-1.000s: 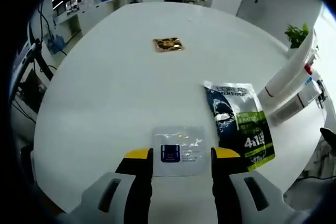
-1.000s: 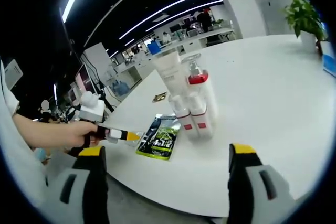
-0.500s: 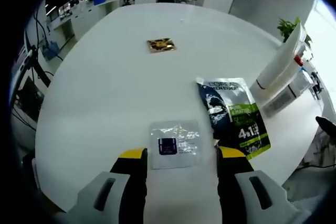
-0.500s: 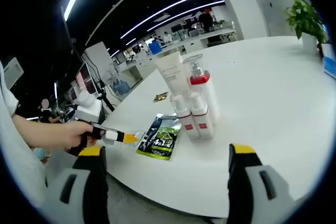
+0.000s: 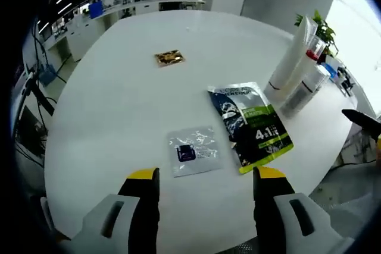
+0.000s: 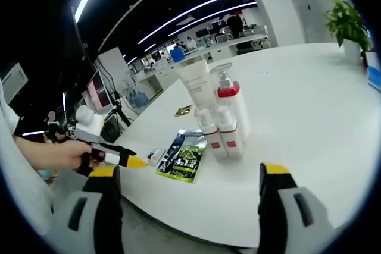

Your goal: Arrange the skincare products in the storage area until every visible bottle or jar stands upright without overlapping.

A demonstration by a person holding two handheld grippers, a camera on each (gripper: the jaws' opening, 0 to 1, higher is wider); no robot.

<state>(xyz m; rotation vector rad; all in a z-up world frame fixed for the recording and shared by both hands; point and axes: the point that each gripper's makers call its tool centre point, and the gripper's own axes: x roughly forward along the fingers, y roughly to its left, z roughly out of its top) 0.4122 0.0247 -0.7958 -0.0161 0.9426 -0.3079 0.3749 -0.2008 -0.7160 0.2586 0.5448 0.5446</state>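
In the left gripper view, the left hand-held gripper (image 5: pixel 203 176) hovers over the near edge of the round white desk (image 5: pixel 119 99) with its yellow-tipped jaws spread wide and nothing between them. Just beyond the jaws lies a clear sachet (image 5: pixel 191 150) with a dark label, flat on the desk. At 2 o'clock from it, just beside it, lies a flat green-and-black pouch (image 5: pixel 250 124). A small gold packet (image 5: pixel 169 58) lies well apart toward 12 o'clock. The skincare bottles (image 5: pixel 300 63) stand upright in a tight cluster at 2 o'clock, near the desk's far edge.

In the right gripper view, the right hand-held gripper (image 6: pixel 186 173) is likewise wide open and empty, with the bottles standing close together ahead of it, beside the pouch.
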